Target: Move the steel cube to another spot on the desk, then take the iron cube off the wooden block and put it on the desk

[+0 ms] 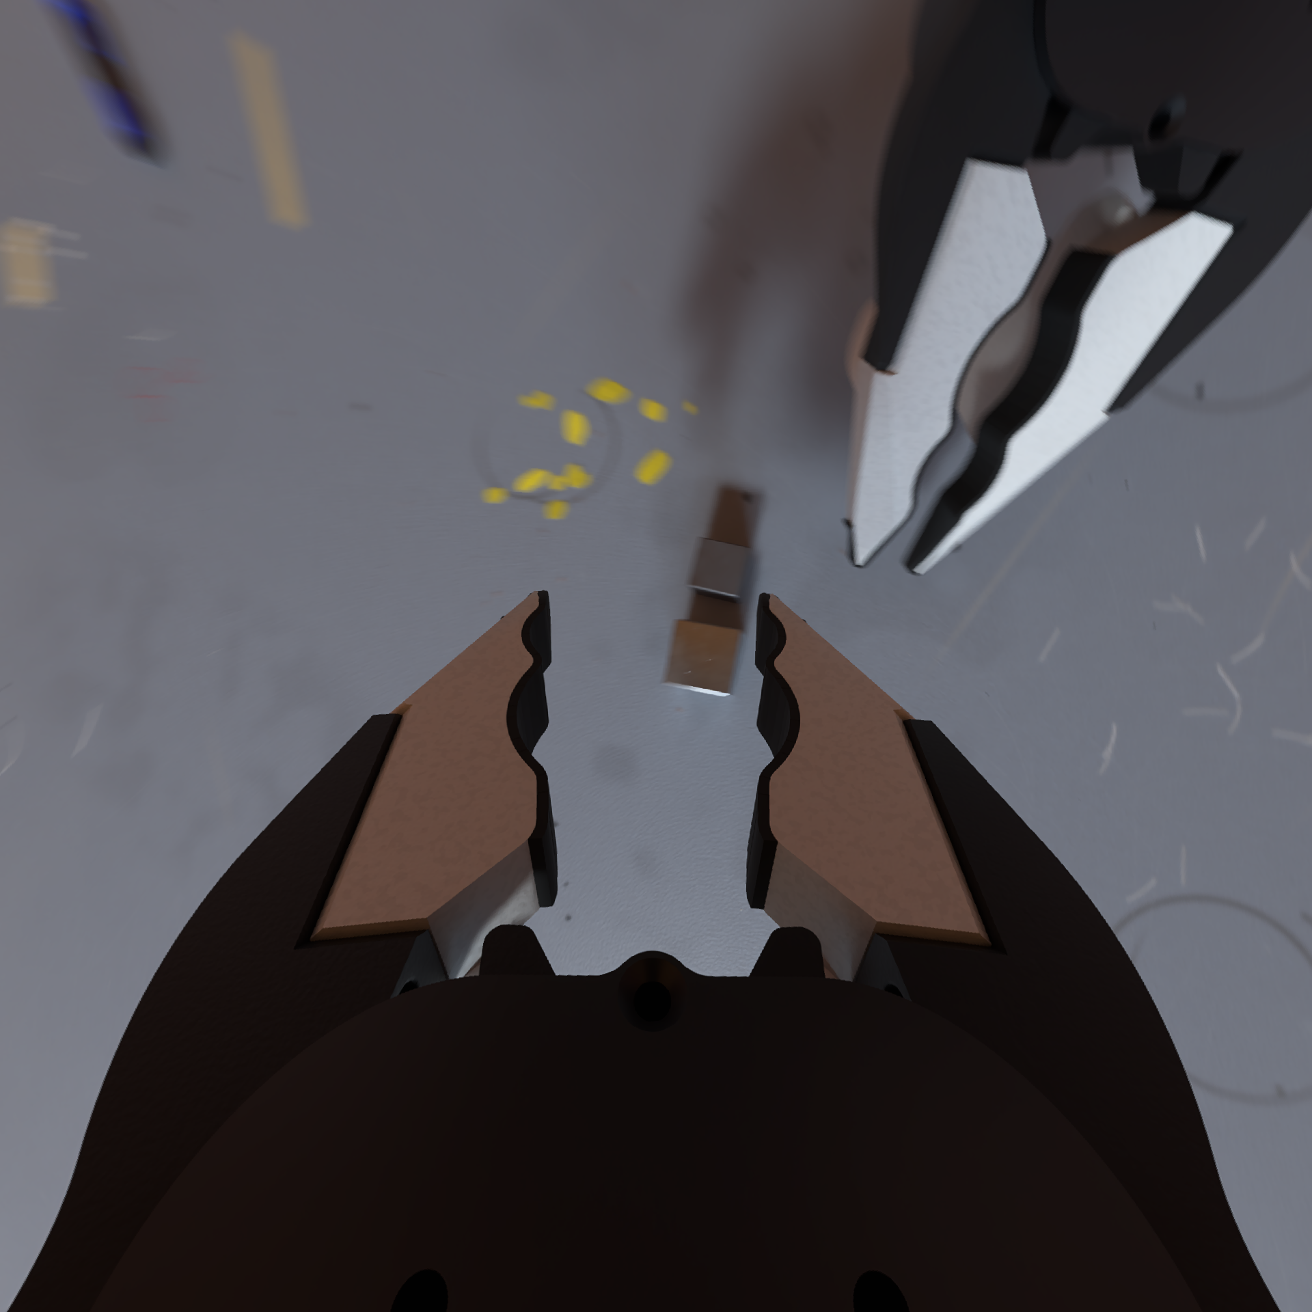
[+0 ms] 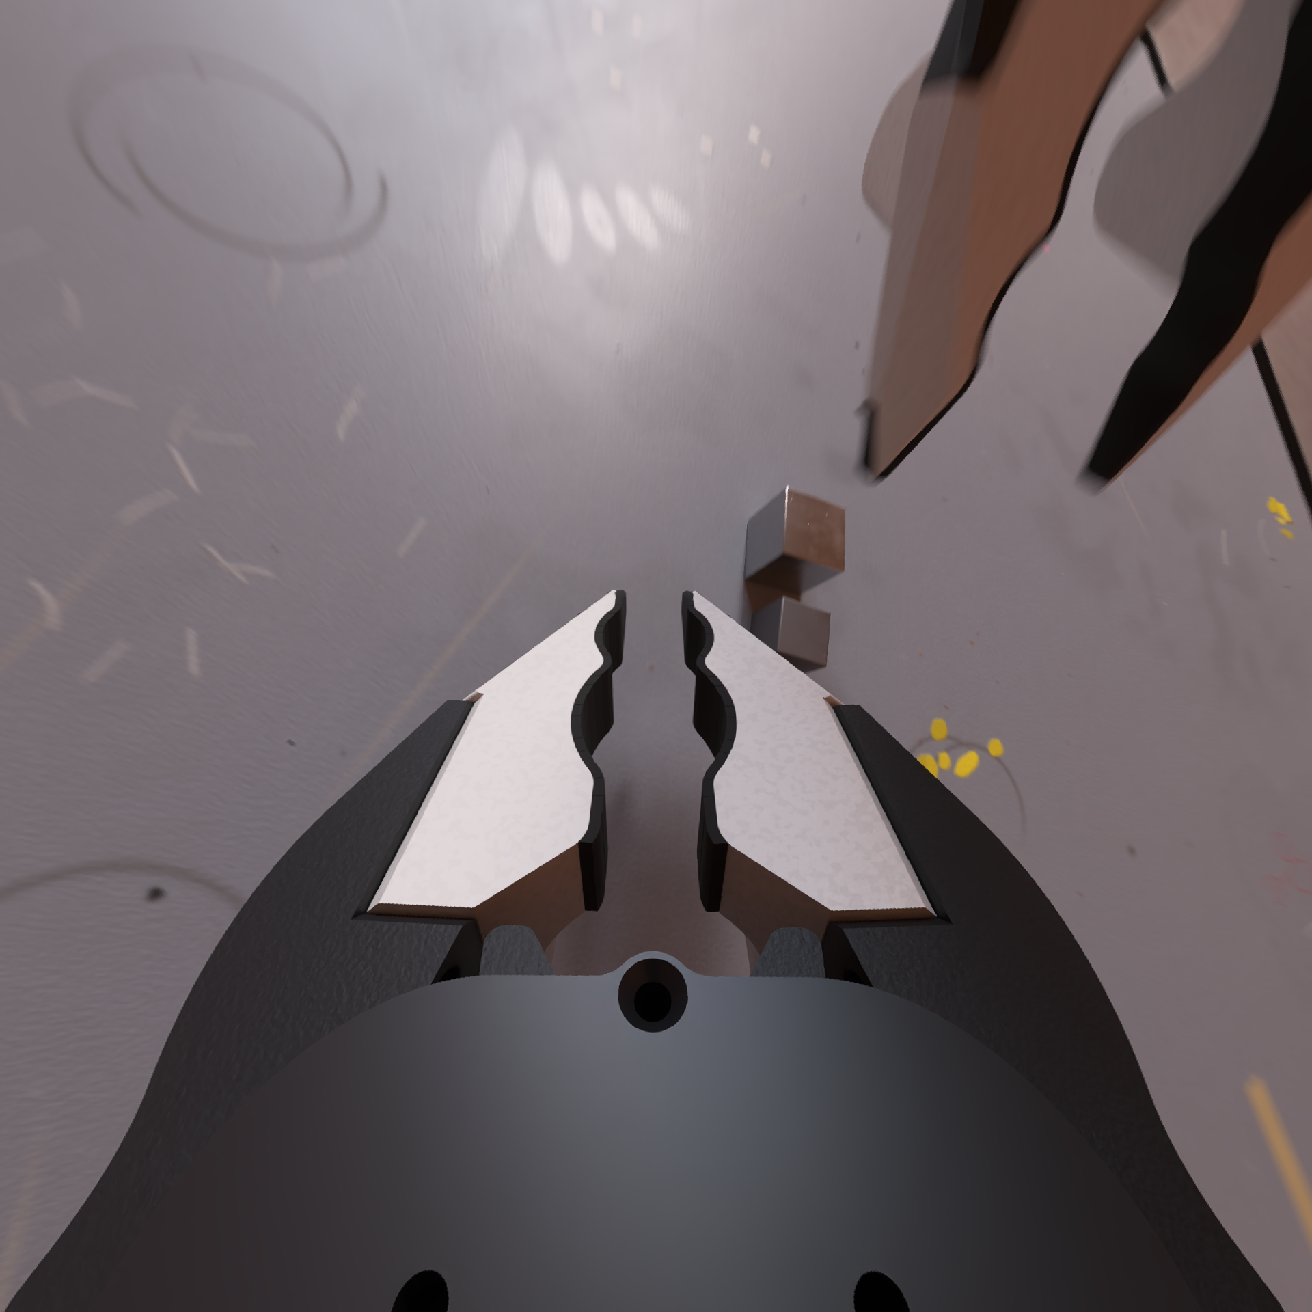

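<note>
On the left of the grey surface (image 1: 284, 568) we see a scatter of yellow flecks (image 1: 568, 454), which are no part of the job. No edge or corner of the surface shows in either view, so we can only place things against each other.

Next comes our left claw (image 1: 653, 600), spread wide and empty, with bare surface between its tan pads. Just ahead of it, and a little towards its right finger, lies the steel cube (image 1: 699, 657). It rests on the surface at the near end of the wooden block (image 1: 738, 511), close enough that it seems to touch. The iron cube (image 1: 720, 568) sits on top of the block, with wood showing before and behind it. The view is soft here, so we are naming the two cubes by where they sit.

Furthest right hangs our right claw (image 1: 887, 564), drawn narrow with only a slim gap between its white pads and nothing gripped. It hovers just beside the block and clear of both cubes.

We judge that neither step is done. The steel cube lies hard by the block, untouched by either claw, and we cannot tell whether this is a new spot. The iron cube is plainly not yet off the wood. The open left claw looks best placed to take the steel cube first. That leaves both moves: steel aside, then iron down onto the surface.
</note>
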Robot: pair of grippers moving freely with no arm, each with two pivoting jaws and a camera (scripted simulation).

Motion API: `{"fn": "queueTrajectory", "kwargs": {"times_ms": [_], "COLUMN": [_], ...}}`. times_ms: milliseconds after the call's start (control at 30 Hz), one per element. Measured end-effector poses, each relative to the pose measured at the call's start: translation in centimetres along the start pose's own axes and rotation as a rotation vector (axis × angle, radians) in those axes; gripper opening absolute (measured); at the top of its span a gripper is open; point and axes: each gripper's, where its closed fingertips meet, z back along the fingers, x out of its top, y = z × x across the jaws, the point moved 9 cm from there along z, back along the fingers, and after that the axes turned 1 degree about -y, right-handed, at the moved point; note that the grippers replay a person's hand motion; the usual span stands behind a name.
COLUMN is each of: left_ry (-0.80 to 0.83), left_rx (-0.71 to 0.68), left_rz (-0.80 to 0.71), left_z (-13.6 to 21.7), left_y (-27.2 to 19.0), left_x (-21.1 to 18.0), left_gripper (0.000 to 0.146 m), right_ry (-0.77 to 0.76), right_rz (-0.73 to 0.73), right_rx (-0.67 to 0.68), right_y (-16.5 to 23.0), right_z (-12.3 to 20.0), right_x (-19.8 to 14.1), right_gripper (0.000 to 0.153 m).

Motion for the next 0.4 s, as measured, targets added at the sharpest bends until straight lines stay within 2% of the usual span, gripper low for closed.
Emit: {"fn": "queueTrajectory", "kwargs": {"times_ms": [100,200,300,400], "left_ry": [-0.265,-0.444,-0.527,-0.598], "left_rx": [0.223,0.389,0.359,0.250], "left_rz": [0.184,0.466,0.699,0.812], "left_z": [5.2,7.9,7.8,6.2], "left_y": [2.1,4.1,4.8,4.9], "left_x": [-2.9,-7.7,-11.3,-12.7], "left_gripper": [0.059,0.058,0.060,0.061], "right_ry": [-0.177,-0.313,-0.332,-0.347], "right_rz": [-0.150,-0.359,-0.622,-0.865], "right_rx": [0.024,-0.131,-0.306,-0.314], "right_y": [-1.3,-4.2,-7.4,-9.4], "right_z": [1.6,3.5,4.1,3.4], "right_x": [0.7,0.3,-1.4,-2.8], "right_gripper": [0.023,0.032,0.035,0.041]}}
